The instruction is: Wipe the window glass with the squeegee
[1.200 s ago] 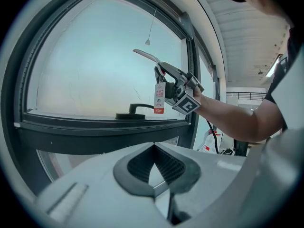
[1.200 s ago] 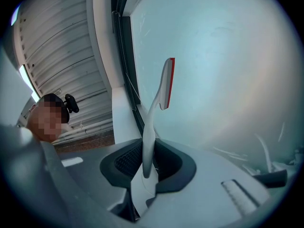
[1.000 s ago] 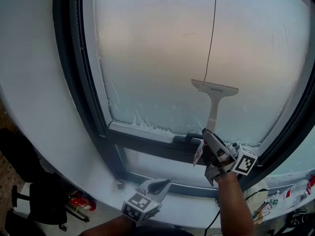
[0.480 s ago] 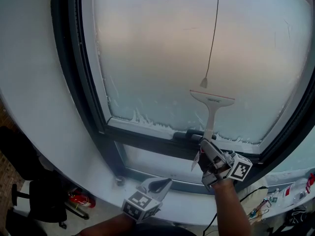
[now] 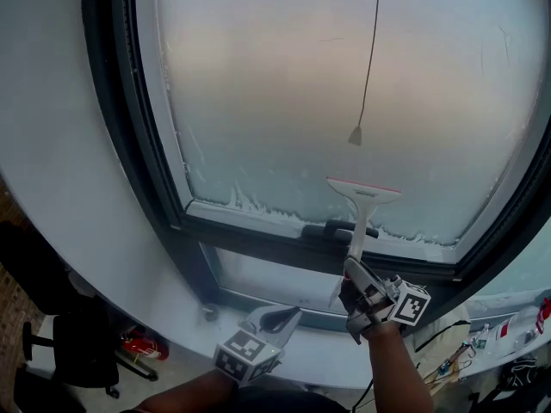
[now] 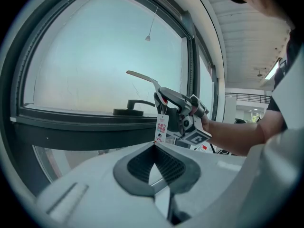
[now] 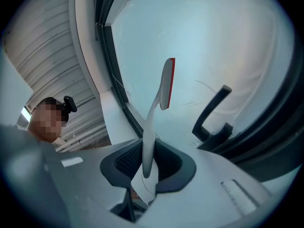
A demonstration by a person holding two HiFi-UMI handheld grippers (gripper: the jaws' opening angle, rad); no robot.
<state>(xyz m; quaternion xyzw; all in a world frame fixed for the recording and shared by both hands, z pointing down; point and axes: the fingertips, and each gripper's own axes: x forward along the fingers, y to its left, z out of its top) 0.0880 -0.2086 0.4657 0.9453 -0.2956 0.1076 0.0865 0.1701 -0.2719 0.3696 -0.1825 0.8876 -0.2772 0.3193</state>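
Pulls squeegee (image 5: 362,194) down window glass (image 5: 275,84) over the last second: from mid-pane to just above window handle (image 5: 336,229). Clamps its white shaft in right gripper (image 5: 355,274). Holds left gripper (image 5: 282,318) closed, empty, low and apart. Probably ends this stroke; lift and next strip likely due.

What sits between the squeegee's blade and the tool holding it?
In the head view, the black window handle, crossed by the squeegee stem above the right gripper.
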